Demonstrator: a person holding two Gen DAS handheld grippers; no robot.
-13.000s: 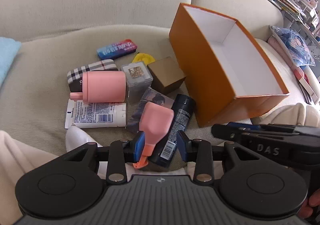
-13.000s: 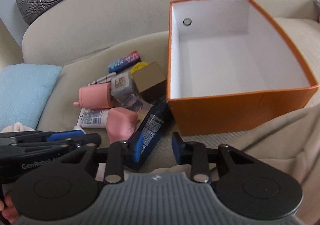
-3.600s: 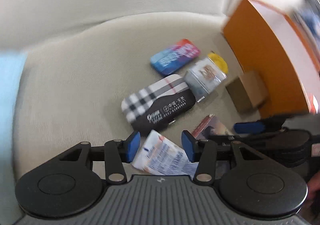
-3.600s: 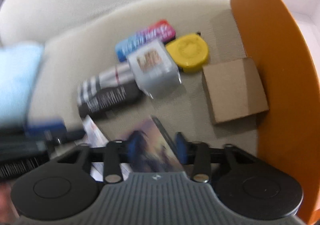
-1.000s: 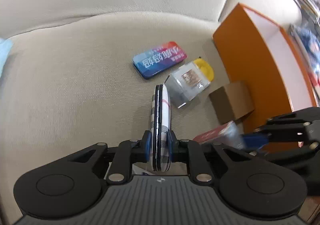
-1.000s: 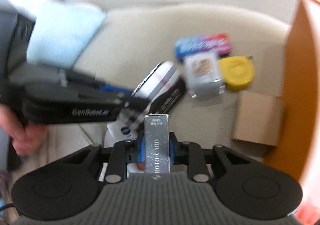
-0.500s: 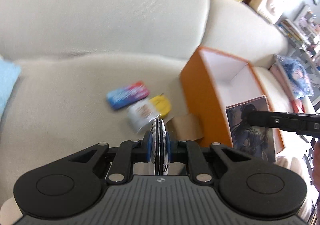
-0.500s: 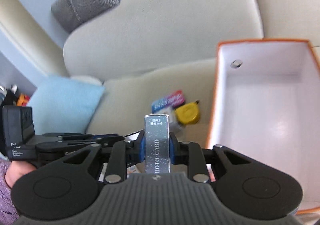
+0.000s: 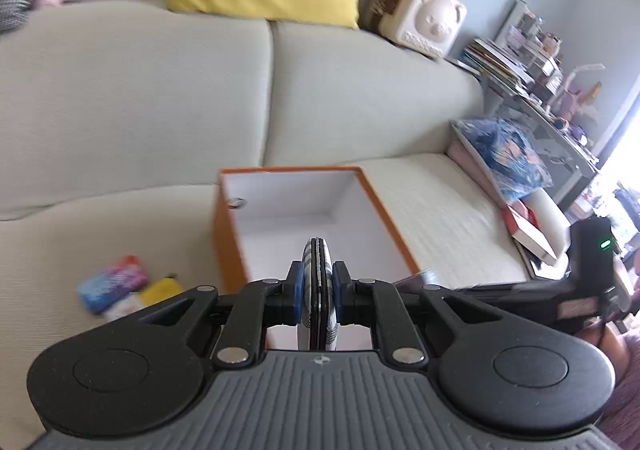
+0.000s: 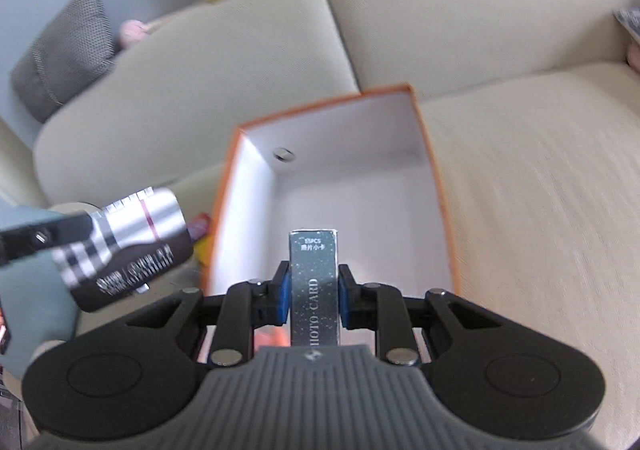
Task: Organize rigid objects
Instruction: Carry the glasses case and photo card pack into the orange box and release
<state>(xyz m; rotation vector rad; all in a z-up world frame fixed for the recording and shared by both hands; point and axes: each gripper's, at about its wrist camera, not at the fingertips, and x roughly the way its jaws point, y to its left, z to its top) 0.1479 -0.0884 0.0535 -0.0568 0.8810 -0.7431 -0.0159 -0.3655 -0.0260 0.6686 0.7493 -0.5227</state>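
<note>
While blurry, a blue tin (image 9: 112, 284) lies beside the orange box (image 9: 226, 246).

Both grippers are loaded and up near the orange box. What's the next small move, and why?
Probably lower the right gripper into the orange box and release the photo card box: it is clamped between the pads directly over the open white interior, while the left gripper holds the plaid case beside the box wall.

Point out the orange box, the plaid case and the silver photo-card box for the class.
orange box (image 9: 228, 246): left wrist view, its orange outer side wall.
plaid case (image 10: 120, 234): right wrist view, its checked broad face.
silver photo-card box (image 10: 314, 290): right wrist view, its lettered narrow face.
</note>
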